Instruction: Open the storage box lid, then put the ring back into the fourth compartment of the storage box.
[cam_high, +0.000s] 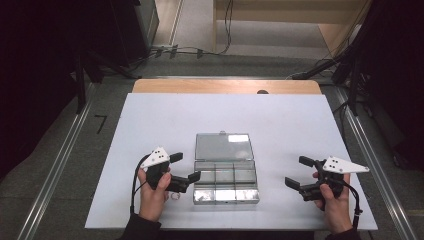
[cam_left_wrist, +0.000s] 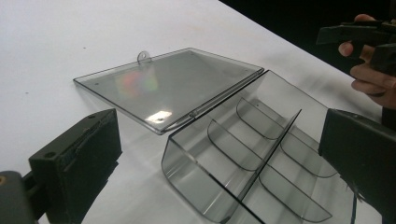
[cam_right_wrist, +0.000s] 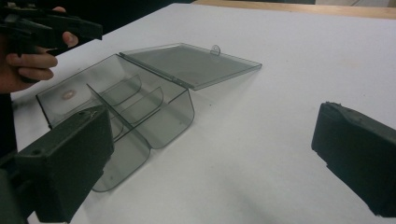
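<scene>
Box: a clear plastic compartment box lies near the front of the white table, between the two grippers.
Lid: the hinged lid lies flat on the far side, fully open.
Left gripper: jaws spread, nothing held, just beside the box's left wall.
Right gripper: jaws released wide, nothing held, well apart from the box.
Surroundings: a small pale object lies by the left hand; cables run over the floor beyond the table.
Obstructions: bare table lies between the right gripper and the box.

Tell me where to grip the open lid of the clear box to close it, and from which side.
Grip the small tab on the lid at its far edge, coming from behind. The lid lies flat on the table, so only this tab stands up for the jaws.
</scene>
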